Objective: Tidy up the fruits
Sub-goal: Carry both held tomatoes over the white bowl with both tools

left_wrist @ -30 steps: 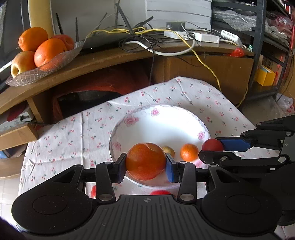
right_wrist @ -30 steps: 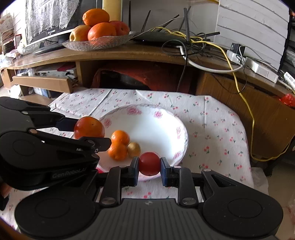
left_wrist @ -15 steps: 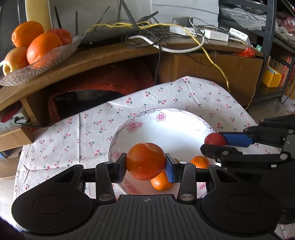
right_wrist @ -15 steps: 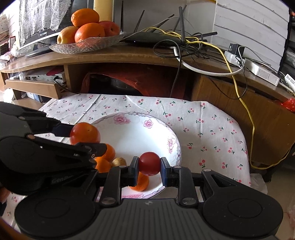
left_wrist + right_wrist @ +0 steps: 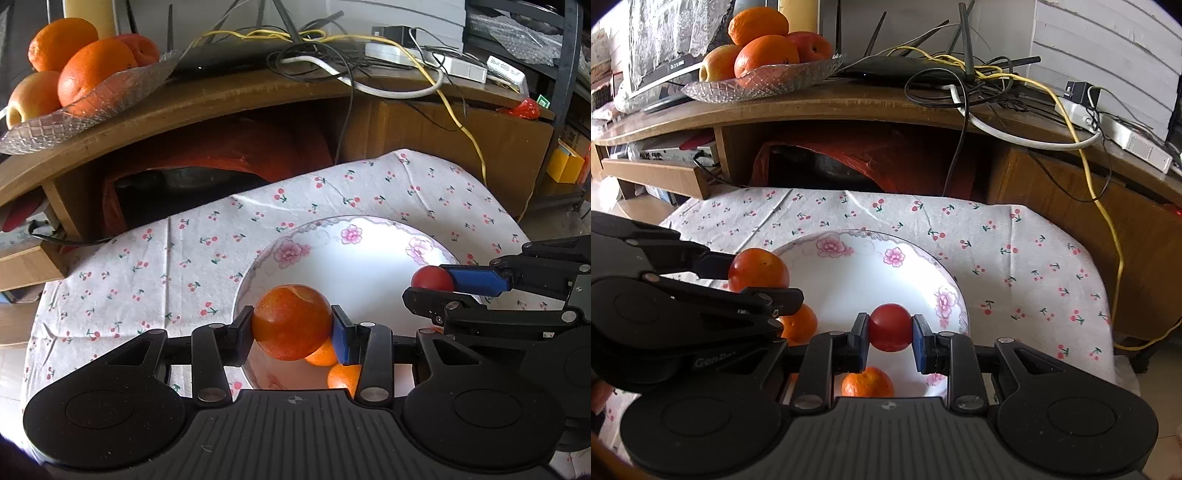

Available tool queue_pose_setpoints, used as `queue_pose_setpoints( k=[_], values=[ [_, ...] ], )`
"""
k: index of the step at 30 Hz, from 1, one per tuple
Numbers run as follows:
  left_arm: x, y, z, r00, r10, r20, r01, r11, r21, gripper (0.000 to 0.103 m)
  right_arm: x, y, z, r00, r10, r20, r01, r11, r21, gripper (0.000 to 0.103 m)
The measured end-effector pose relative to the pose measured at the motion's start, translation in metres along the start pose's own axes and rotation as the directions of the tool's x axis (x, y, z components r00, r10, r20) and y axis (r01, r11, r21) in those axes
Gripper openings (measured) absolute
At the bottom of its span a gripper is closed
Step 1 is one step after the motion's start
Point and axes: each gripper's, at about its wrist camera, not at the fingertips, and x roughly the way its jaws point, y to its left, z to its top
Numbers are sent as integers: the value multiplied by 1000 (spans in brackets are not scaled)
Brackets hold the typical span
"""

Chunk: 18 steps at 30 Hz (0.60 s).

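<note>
Since a second ago both grippers have pushed forward over the white floral-rimmed china plate [image 5: 951, 295], so the small tangerines [image 5: 867, 382] that lay ahead of the fingers now sit low at the near edge, partly hidden behind them. The left gripper [image 5: 293, 325] is clamped on a large round reddish-orange fruit [image 5: 291, 321], held above the plate's near-left rim. The right gripper [image 5: 889, 334] is clenched on a small round dark-red fruit [image 5: 889, 326], held over the plate's right side; in the left wrist view it shows as a red ball [image 5: 432, 278] between black and blue fingers. The plate rests on a white cloth printed with red cherries [image 5: 147, 266]. Behind, on the curved wooden shelf [image 5: 849, 105], a cut-glass dish [image 5: 764, 83] holds oranges and apples beside a tangle of cables [image 5: 979, 77].
</note>
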Motion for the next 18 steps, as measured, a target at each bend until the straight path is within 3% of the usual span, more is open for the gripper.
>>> queue_pose_setpoints(
  k=[18],
  values=[
    [1,1,1,1000,-8,-3,8,1000,-8,50,9,-7,3,1000,-8,-19,8,999,32,29]
  ],
)
